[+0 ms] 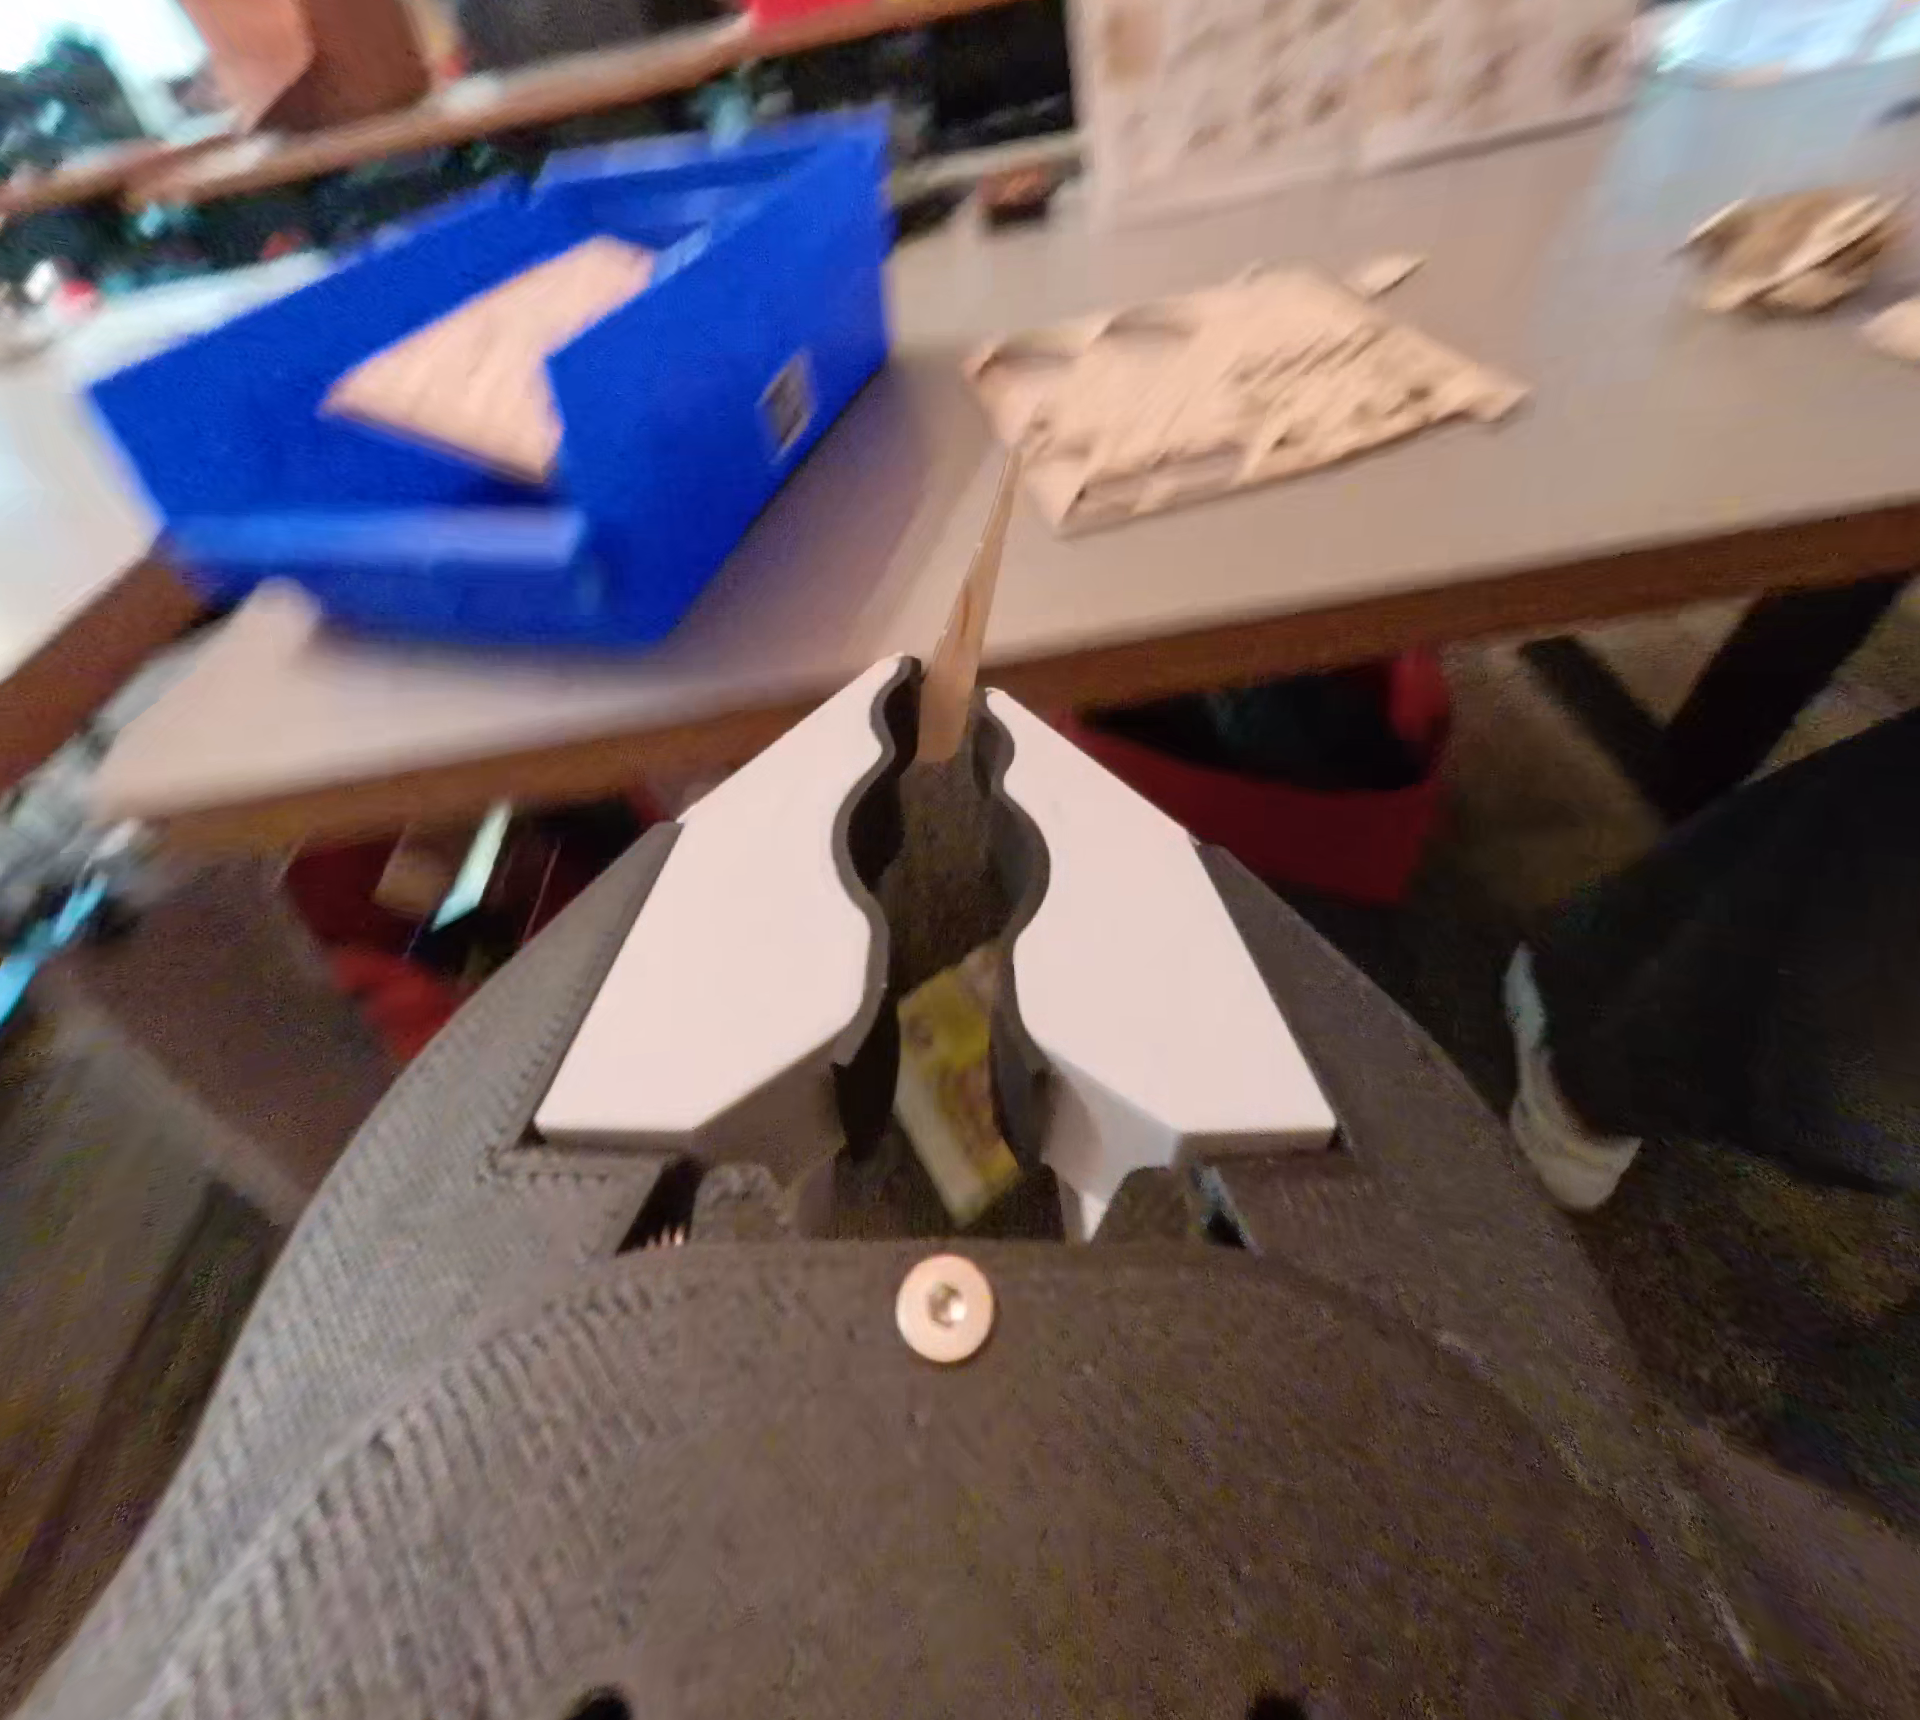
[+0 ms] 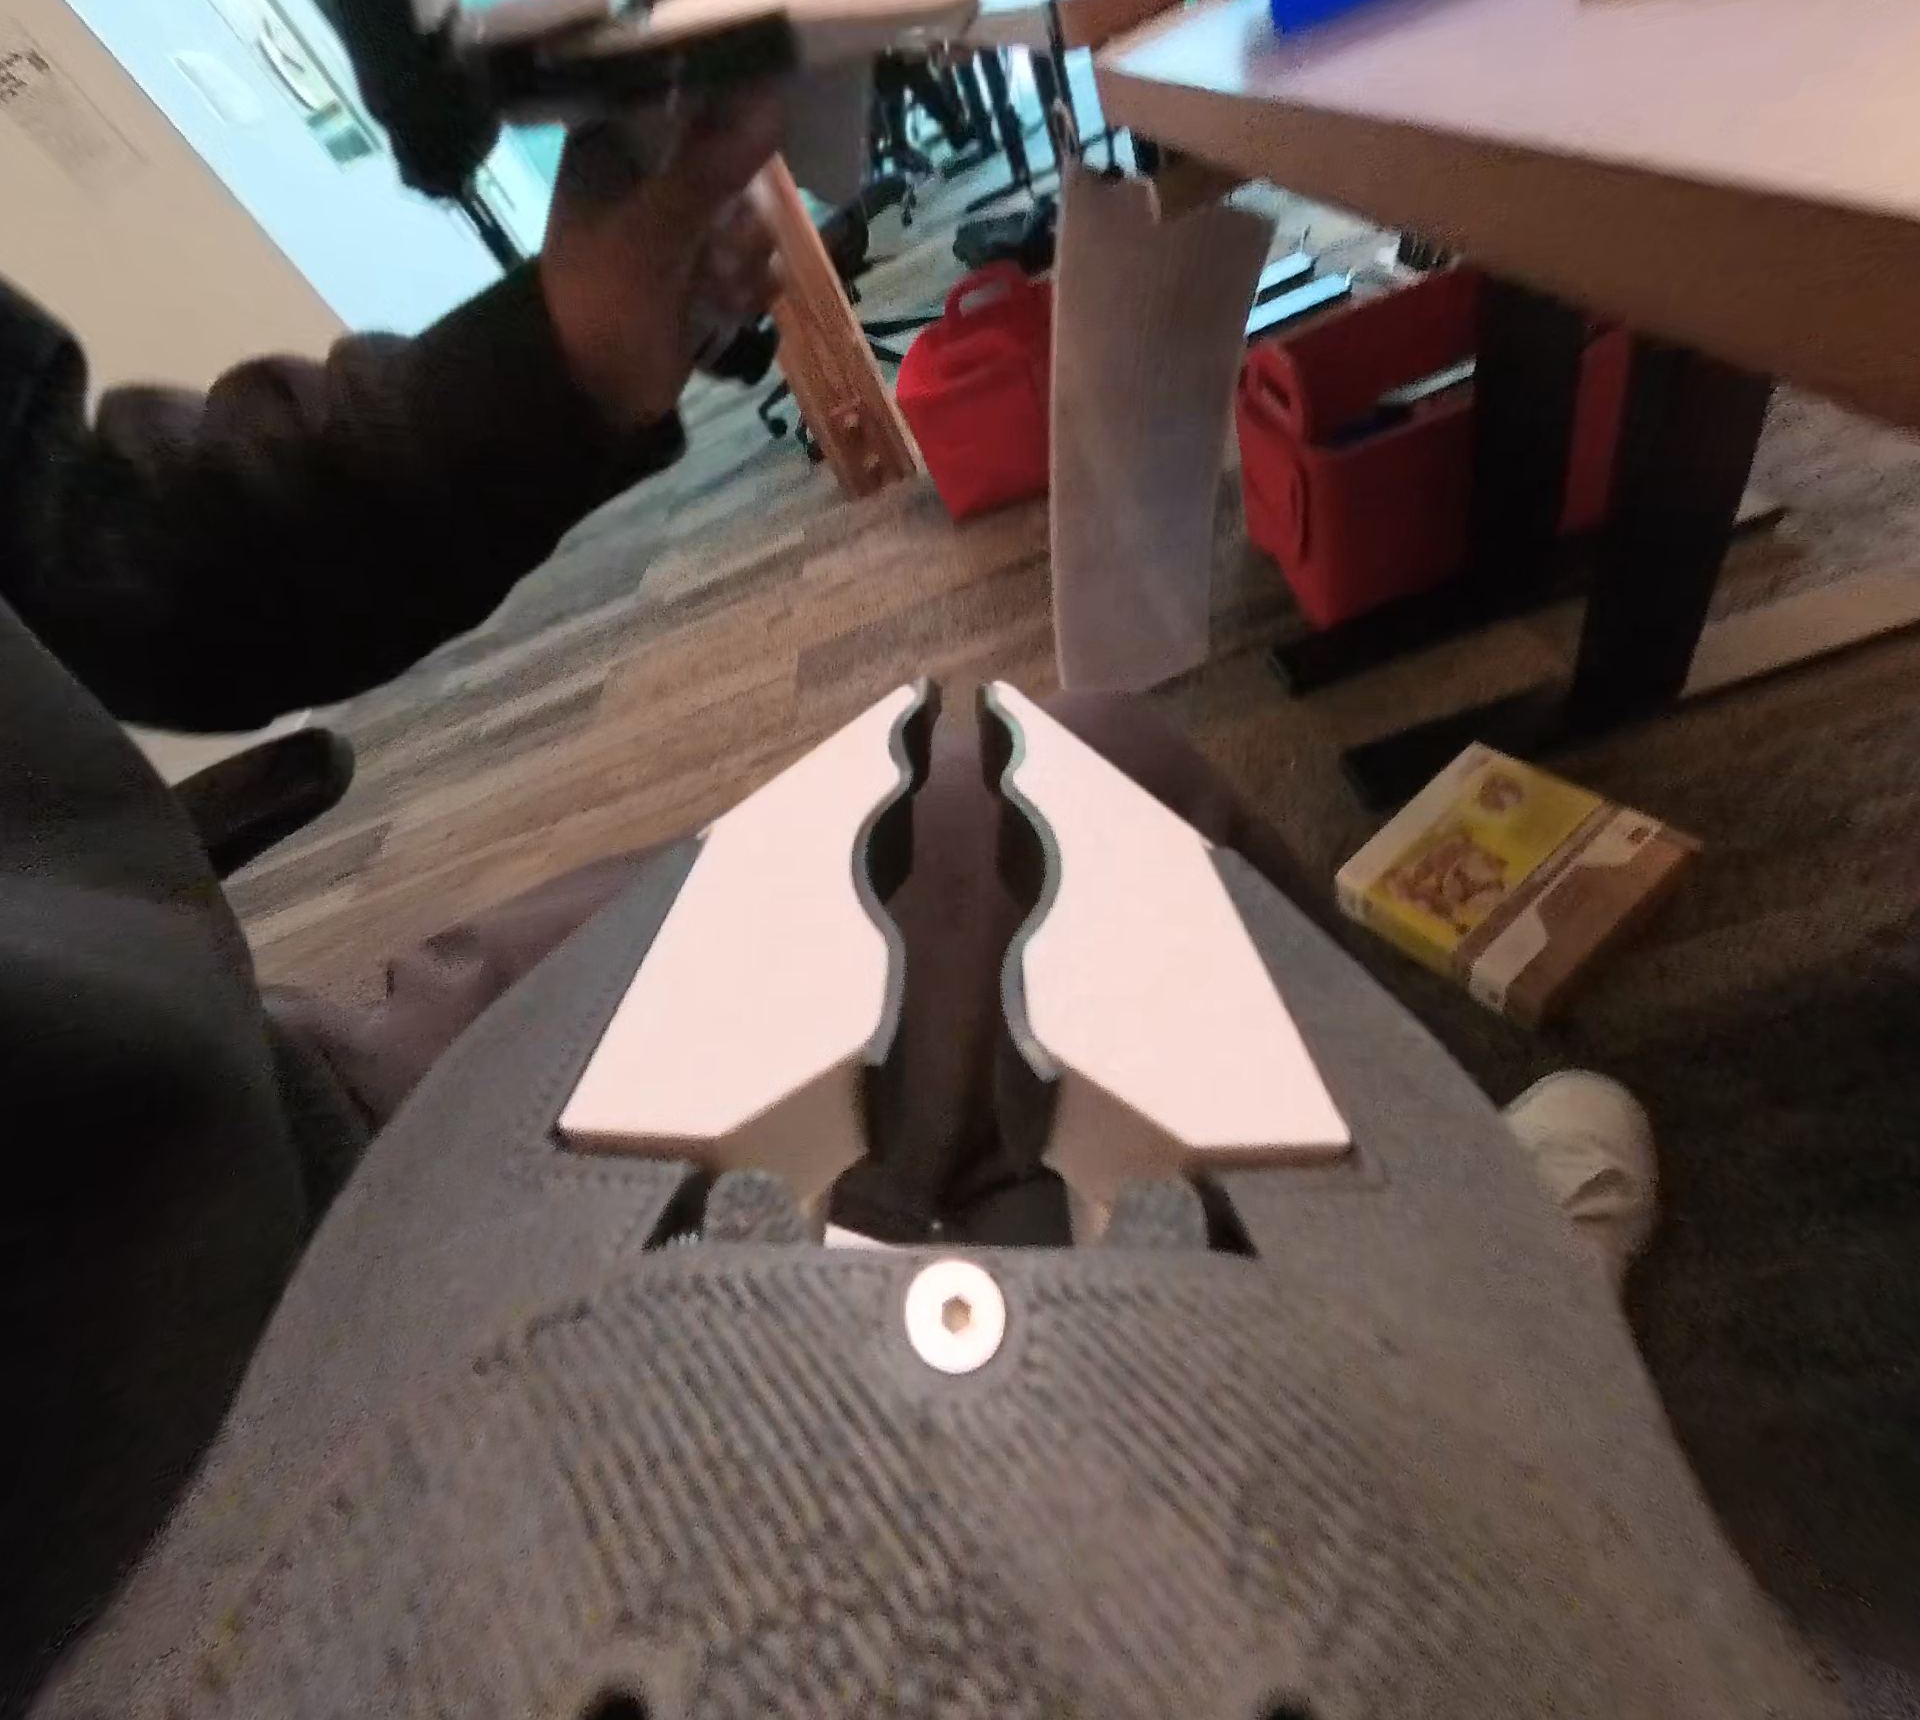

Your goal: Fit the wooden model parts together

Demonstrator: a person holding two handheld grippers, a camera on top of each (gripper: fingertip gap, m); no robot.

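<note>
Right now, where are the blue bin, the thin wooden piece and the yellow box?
Blue bin (image 1: 665, 465), left wrist view, its near wall.
Wooden piece (image 1: 977, 600), left wrist view, its edge.
Yellow box (image 2: 1475, 870), right wrist view, its top face.

Each handheld gripper has a dark grey 3D-printed body with a ribbed, layered texture, filling the lower half of both views. Two pale white wedge-shaped fingers (image 1: 748, 922) with wavy dark-lined inner edges taper toward frame centre. A silver hex-socket screw (image 1: 943, 1309) sits below them. At left in the right wrist view, a dark sleeve (image 2: 312, 507); at lower right, a white shoe (image 2: 1579, 1151).
</note>
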